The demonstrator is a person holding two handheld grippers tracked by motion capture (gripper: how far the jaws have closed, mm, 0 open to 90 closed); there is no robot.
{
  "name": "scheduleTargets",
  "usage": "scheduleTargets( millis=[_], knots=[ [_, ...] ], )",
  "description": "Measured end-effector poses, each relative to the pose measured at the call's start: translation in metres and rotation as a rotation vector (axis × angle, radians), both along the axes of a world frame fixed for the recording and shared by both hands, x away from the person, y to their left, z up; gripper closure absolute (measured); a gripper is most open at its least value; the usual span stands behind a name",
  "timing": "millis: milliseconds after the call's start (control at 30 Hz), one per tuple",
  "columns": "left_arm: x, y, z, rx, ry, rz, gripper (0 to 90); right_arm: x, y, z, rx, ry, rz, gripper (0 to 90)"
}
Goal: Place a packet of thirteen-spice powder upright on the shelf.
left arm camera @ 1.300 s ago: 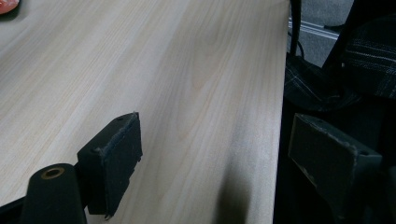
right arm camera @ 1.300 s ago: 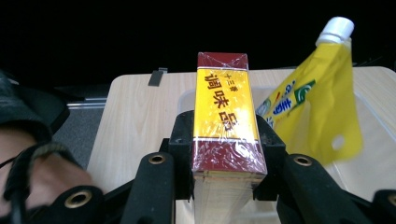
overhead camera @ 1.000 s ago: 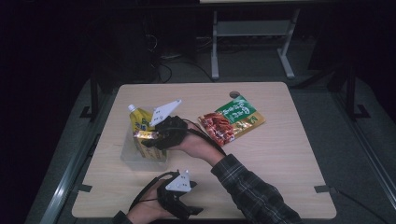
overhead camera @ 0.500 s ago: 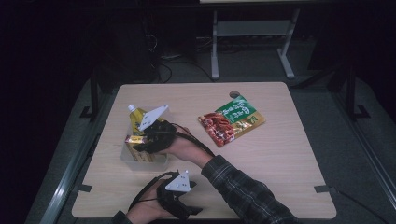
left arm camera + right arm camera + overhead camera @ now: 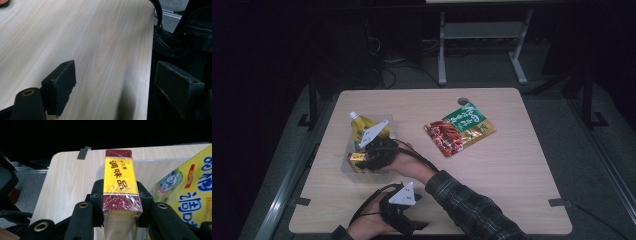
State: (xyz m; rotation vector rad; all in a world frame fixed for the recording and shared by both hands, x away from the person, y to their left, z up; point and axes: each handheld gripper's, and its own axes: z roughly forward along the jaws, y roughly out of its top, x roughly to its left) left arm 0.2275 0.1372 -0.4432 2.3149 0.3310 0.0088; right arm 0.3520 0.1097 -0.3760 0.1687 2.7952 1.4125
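On the pale wooden worktop (image 5: 512, 165), a clear plastic bin (image 5: 354, 167) already holds a yellow spouted pouch (image 5: 362, 127). The right tongs (image 5: 120, 202) clamp a red-and-yellow wrapped box (image 5: 119, 177) over the bin; crowded by the pouch, it could snag the rim and tip. The right hand reaches across, angled downward. The left tongs (image 5: 115, 87) rest open and empty at the near edge.

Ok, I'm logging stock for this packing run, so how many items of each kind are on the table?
Boxes: 1, the yellow-and-red box held in the right gripper
Spouted pouches: 1, the yellow pouch
Flat packets: 1, the red-and-green packet
Clear bins: 1, the clear bin
Total: 4
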Motion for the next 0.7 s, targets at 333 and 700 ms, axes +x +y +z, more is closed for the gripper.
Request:
scheduleTargets(
  millis=[333, 700],
  knots=[
    [0.0, -0.001, -0.001, 0.007, -0.002, -0.004, 16.6, -0.002, -0.004, -0.004, 0.003, 0.003, -0.007, 62.5],
    [0.001, 0.001, 0.0, -0.001, 0.002, 0.005, 16.6, -0.005, -0.019, 0.013, 0.043, 0.001, -0.022, 52.0]
  ],
)
